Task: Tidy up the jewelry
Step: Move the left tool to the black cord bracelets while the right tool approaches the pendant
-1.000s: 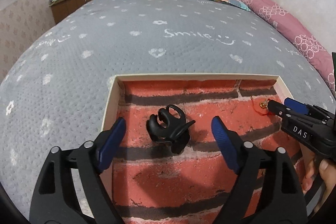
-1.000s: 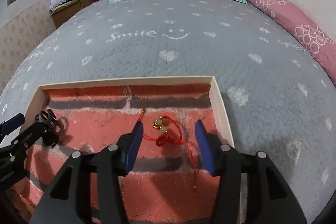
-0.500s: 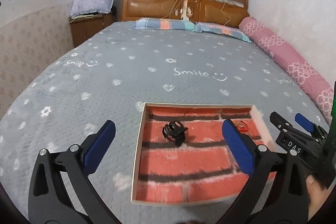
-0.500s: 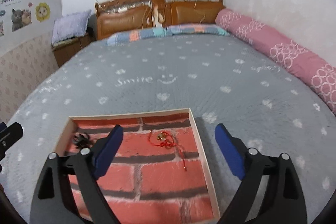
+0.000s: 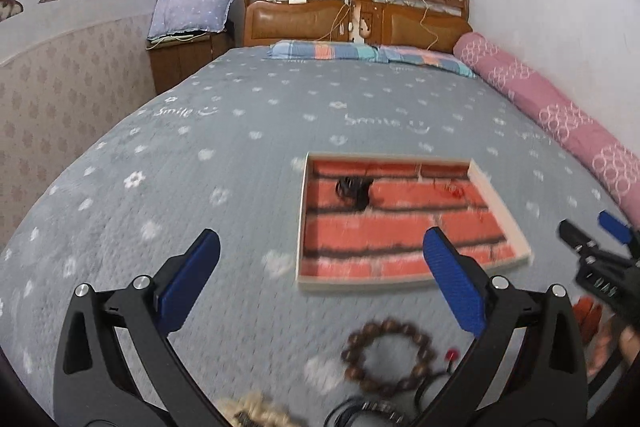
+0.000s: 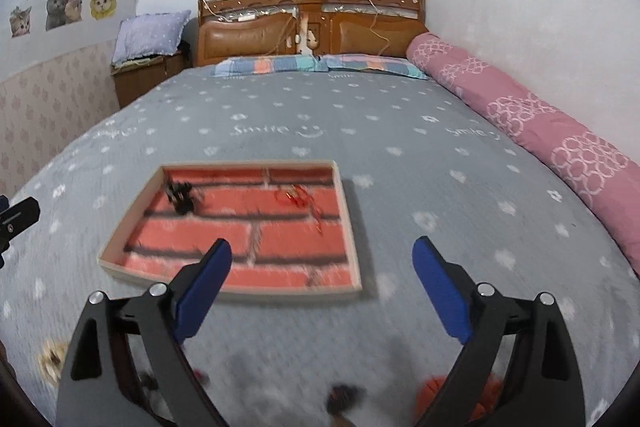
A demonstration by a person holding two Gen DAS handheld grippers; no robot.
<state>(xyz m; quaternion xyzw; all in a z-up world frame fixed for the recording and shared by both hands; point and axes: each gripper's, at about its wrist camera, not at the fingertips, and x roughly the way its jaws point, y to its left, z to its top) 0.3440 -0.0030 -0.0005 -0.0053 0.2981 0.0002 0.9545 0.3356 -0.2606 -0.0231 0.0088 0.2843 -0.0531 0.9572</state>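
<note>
— What do your tools look like?
— Your left gripper (image 5: 320, 267) and right gripper (image 6: 322, 267) match: matte black angular frames, silver round screws near the joints, blue ribbed pads (image 5: 454, 287).
— Any markings?
— White lettering on the right one's black body, blurred. Bare skin shows beneath.

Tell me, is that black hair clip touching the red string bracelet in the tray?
Apart. The right wrist view shows the black hair clip at the tray's far left and the red string bracelet further right, bare brick-pattern floor between.
</note>
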